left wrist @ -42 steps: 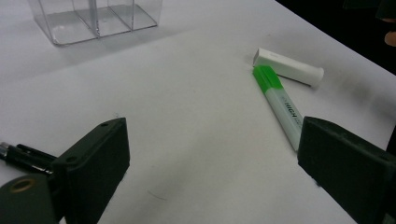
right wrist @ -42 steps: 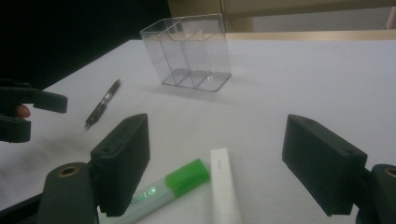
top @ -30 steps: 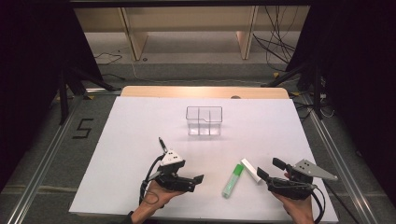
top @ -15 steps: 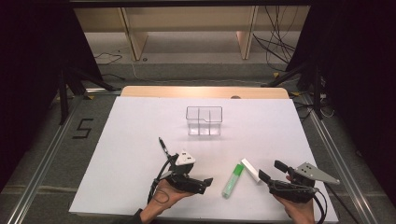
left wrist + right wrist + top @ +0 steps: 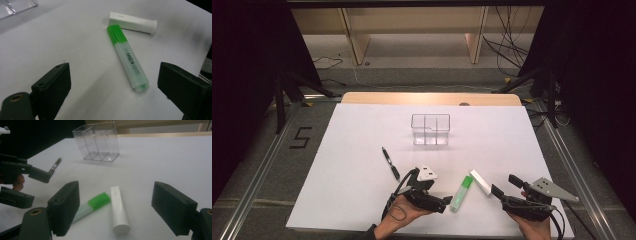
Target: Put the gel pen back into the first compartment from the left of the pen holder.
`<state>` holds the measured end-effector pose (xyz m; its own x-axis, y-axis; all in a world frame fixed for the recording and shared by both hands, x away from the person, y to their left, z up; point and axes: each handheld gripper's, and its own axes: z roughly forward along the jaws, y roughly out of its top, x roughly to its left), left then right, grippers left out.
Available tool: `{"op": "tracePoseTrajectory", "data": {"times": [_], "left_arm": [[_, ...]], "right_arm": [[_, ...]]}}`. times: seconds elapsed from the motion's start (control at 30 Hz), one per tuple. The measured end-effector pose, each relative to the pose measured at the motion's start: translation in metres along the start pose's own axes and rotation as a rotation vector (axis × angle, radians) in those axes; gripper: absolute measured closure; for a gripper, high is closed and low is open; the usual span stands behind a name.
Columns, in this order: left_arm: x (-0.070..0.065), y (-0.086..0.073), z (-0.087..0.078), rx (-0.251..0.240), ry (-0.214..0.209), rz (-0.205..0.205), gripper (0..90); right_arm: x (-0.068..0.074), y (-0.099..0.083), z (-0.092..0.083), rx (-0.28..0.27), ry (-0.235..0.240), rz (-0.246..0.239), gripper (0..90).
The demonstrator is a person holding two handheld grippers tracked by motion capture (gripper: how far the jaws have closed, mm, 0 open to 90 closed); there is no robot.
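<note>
High view: we log the white table (image 5: 362, 200) as the largest item, with a clear three-compartment acrylic organizer (image 5: 430, 129) standing upright near its centre. We see the same organizer at upper left in the right gripper view.

Next in size, the two grippers sit at the near edge. We note the left gripper (image 5: 445, 202) pointing toward the green highlighter (image 5: 461, 193), its jaws spread wide; in the left gripper view the highlighter lies between the two jaws, touched by neither. We note the right gripper (image 5: 504, 185) also wide open, its jaws flanking the white tube (image 5: 481, 182) and holding nothing.

The highlighter lies flat, its green cap end toward the far side. The white tube lies flat just beside it; in the left gripper view its squared end sits against the highlighter's cap, the two forming a narrow V.

Smallest: a black pen (image 5: 390, 162) lies flat, left of the grippers, well apart from the highlighter.
</note>
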<state>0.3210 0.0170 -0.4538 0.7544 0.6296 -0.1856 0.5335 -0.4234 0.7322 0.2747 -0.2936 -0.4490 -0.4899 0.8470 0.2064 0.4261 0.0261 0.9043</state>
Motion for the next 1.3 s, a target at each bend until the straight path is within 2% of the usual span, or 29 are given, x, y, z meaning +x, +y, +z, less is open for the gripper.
{"op": "tracePoseTrajectory", "data": {"times": [0.23,0.47,0.67,0.8,1.0,1.13,1.3], "left_arm": [[-0.016,0.003,0.014,0.018,-0.010,0.032,15.2],[-0.016,0.002,0.021,0.035,-0.009,0.030,16.2],[-0.013,0.005,0.020,0.031,-0.003,0.031,16.3],[-0.002,0.009,0.012,0.007,0.032,0.009,16.3],[0.018,0.010,0.003,-0.017,0.123,-0.010,18.1],[0.039,0.006,-0.001,-0.010,0.182,-0.052,20.0],[0.062,0.002,-0.010,-0.027,0.266,-0.105,21.7]], "right_arm": [[0.001,-0.002,-0.001,0.004,0.000,0.004,23.7],[0.003,-0.002,-0.001,0.005,0.004,-0.002,23.9],[0.003,-0.003,-0.001,0.009,0.007,0.001,23.9],[0.003,-0.003,-0.001,0.011,0.008,0.001,23.9],[0.004,-0.004,-0.002,0.011,0.006,-0.001,23.9],[0.004,-0.004,-0.002,0.014,0.006,-0.002,23.9],[0.004,-0.004,-0.002,0.014,0.007,-0.001,23.9]]}}
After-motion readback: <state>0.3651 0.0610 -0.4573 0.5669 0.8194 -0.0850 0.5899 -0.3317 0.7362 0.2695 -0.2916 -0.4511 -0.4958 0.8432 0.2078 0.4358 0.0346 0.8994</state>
